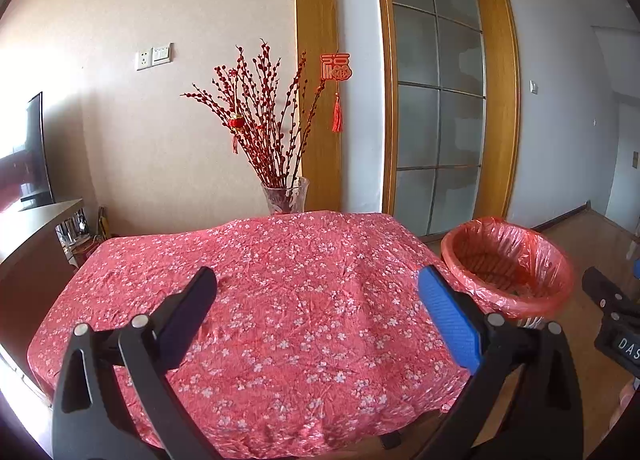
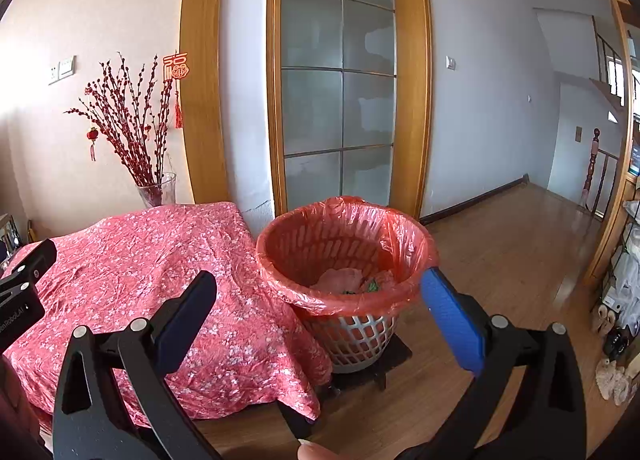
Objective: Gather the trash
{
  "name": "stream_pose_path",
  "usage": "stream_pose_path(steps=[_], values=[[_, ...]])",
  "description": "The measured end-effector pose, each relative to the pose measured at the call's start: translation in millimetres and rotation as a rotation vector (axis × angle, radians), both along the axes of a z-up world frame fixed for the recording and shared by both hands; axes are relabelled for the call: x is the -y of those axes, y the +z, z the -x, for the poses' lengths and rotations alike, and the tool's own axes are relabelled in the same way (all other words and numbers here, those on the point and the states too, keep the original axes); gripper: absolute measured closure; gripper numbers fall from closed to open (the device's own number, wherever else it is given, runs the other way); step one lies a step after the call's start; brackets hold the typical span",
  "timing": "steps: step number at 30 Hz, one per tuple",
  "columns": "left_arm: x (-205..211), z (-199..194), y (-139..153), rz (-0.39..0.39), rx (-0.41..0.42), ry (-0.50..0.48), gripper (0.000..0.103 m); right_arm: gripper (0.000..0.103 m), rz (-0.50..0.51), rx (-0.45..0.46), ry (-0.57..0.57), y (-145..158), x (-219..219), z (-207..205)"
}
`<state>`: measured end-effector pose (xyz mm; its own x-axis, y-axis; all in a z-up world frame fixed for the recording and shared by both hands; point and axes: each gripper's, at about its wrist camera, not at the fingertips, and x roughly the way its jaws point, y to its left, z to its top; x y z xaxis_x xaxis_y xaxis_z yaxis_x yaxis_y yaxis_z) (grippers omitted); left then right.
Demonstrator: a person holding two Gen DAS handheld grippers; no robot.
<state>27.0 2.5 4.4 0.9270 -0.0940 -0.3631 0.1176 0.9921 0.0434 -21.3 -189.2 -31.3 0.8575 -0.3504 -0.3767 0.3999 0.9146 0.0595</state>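
A white lattice bin [image 2: 360, 334] lined with a red plastic bag [image 2: 344, 228] stands on the floor right of the table; crumpled pink and green trash [image 2: 348, 280] lies inside it. The bin also shows in the left wrist view [image 1: 508, 260]. My right gripper [image 2: 318, 286] is open and empty, held above the bin's near rim. My left gripper [image 1: 318, 284] is open and empty above the table with the red floral cloth [image 1: 260, 300]. No loose trash shows on the cloth.
A glass vase of red branches [image 1: 286, 196] stands at the table's far edge by the wall. A TV cabinet [image 1: 36, 236] is at the left. Wooden floor [image 2: 500, 244] stretches right of the bin, with shoes and bags [image 2: 616, 320] at far right.
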Motion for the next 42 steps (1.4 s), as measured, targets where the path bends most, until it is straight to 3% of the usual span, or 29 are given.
stream_pose_path(steps=[13,42], values=[[1,13,-8,0.009,-0.037,0.008,0.004,0.002,-0.002,-0.03,-0.054,-9,3,9],[3,36,-13,0.027,-0.047,0.015,0.004,0.002,-0.017,-0.028,-0.032,-12,0,28]])
